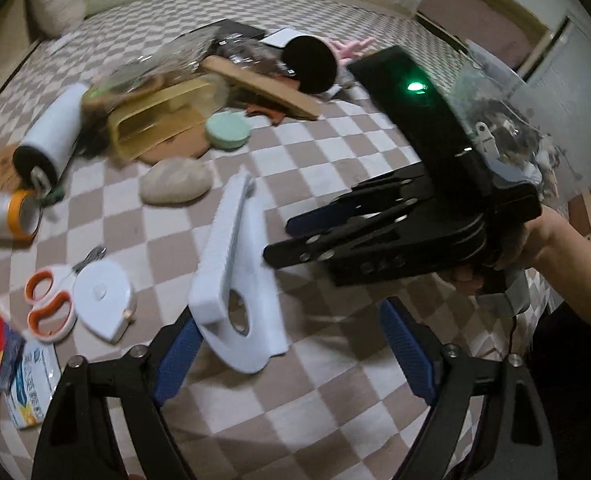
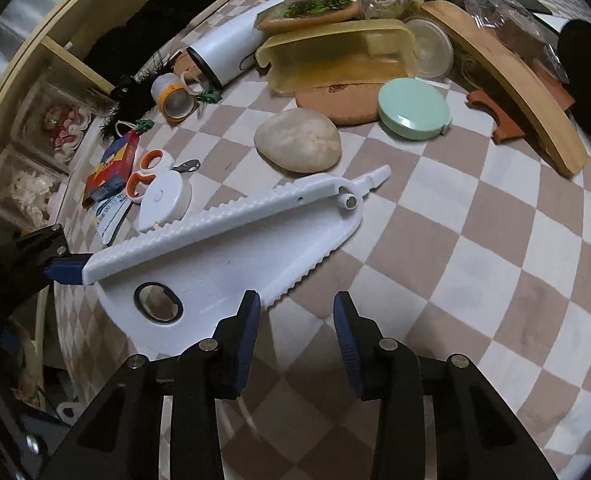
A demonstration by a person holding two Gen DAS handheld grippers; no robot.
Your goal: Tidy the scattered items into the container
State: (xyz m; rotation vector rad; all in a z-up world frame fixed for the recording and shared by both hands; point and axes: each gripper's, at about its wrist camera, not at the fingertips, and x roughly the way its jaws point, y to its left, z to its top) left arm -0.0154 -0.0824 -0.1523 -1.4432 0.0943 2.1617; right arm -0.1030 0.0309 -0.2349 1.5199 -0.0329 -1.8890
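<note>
Two grippers are parted, left gripper [image 1: 291, 344] touching the white plastic hinged cutter [image 2: 231, 236]; clamping and carrying to the yellow translucent container [image 2: 335, 54] is judged next, right gripper [image 2: 297, 320] empty.

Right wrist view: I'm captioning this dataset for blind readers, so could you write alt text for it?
The right tongs hover open over the edge of a white serrated hinged tool on a checkered cloth, while the left tongs touch the tool's far end. Beyond lie a smooth stone, a mint green round case, orange-handled scissors and a yellow container.
</note>
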